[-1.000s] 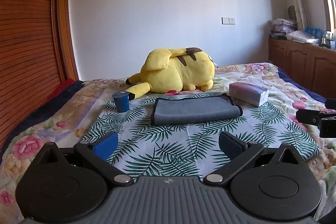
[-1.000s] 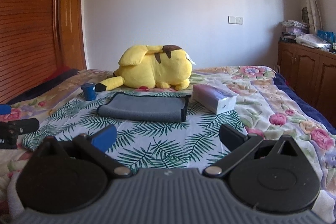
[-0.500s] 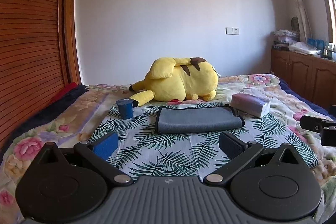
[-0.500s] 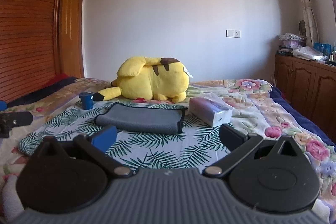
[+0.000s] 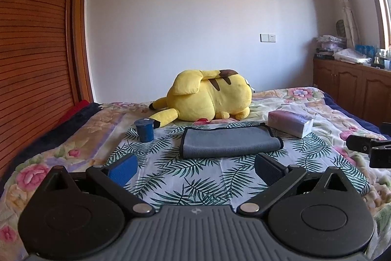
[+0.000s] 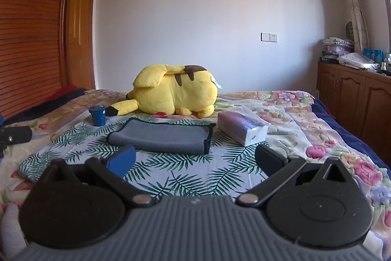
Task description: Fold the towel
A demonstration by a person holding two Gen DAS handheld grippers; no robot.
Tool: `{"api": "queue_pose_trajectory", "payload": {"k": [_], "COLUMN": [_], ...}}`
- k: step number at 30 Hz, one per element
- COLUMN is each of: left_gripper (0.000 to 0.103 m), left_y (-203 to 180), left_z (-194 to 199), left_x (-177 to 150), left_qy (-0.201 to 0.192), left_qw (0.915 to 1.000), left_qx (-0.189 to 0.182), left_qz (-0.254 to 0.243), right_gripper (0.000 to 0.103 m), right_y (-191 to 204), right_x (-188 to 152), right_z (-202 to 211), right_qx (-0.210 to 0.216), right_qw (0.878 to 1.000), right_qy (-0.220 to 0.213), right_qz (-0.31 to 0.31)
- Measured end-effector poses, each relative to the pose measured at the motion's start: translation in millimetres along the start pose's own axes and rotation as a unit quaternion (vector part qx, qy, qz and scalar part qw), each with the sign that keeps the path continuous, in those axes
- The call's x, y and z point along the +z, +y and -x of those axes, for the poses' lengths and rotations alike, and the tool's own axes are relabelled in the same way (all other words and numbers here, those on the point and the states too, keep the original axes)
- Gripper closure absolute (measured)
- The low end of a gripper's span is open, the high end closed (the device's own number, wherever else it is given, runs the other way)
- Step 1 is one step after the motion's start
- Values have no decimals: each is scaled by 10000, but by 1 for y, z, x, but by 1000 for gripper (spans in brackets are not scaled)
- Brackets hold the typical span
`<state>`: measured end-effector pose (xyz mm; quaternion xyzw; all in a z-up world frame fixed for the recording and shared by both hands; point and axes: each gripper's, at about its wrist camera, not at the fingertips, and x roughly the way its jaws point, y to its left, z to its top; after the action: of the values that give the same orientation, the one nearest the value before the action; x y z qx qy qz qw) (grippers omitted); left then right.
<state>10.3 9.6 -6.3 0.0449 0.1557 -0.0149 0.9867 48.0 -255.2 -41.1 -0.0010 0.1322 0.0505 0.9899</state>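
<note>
A grey towel [image 5: 229, 142] with a dark border lies folded flat on a palm-leaf cloth [image 5: 195, 173] on the bed; it also shows in the right wrist view [image 6: 161, 136]. My left gripper [image 5: 195, 166] is open and empty, held low in front of the towel and apart from it. My right gripper [image 6: 194, 159] is open and empty, also short of the towel. The right gripper's tip shows at the right edge of the left wrist view [image 5: 366, 146].
A yellow plush toy [image 5: 207, 94] lies behind the towel. A small blue cup [image 5: 144, 130] stands left of it, a tissue pack [image 5: 290, 122] to its right. A wooden wardrobe [image 5: 36, 53] is on the left, cabinets [image 5: 354, 89] on the right.
Both grippers have dropped lower and tilted up toward the wall, so the towel sits lower in each view. The jaws stay open. The towel has not moved.
</note>
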Motion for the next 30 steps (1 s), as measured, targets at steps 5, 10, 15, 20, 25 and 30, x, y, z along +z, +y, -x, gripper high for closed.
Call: {"api": "queue_pose_trajectory", "payload": {"k": [5,10,15,20,25,30], "left_gripper": [0,0,0,0,0,0], "left_y": [-1,-1,-1,-2,-2,-2], "left_z": [1,2,2,1,1,1], "left_x": [0,-1,0,-1,-1,-1], "left_qy": [-9,1,12,21,20,20], "left_qw": [10000,10000,10000,10000,10000,10000], "left_qx": [-7,-9,-10,-16,-14,-16], "left_qz": [-21,-14,-23,-37,-35,-40], "right_gripper": [0,0,0,0,0,0], "right_y": [-1,-3,-4,-4,-4,-4], "right_x": [0,0,0,0,0,0], "right_z": [0,-1,-1,-1,-1,-1], "right_qx": [-14,-15,-19,-17,-18,-19], "right_qw": [10000,10000,9999,9999,9999,9999], "right_qy": [19,20,30,28,24,28], "right_qz": [-37,-83,-112,-108,-102,-105]}}
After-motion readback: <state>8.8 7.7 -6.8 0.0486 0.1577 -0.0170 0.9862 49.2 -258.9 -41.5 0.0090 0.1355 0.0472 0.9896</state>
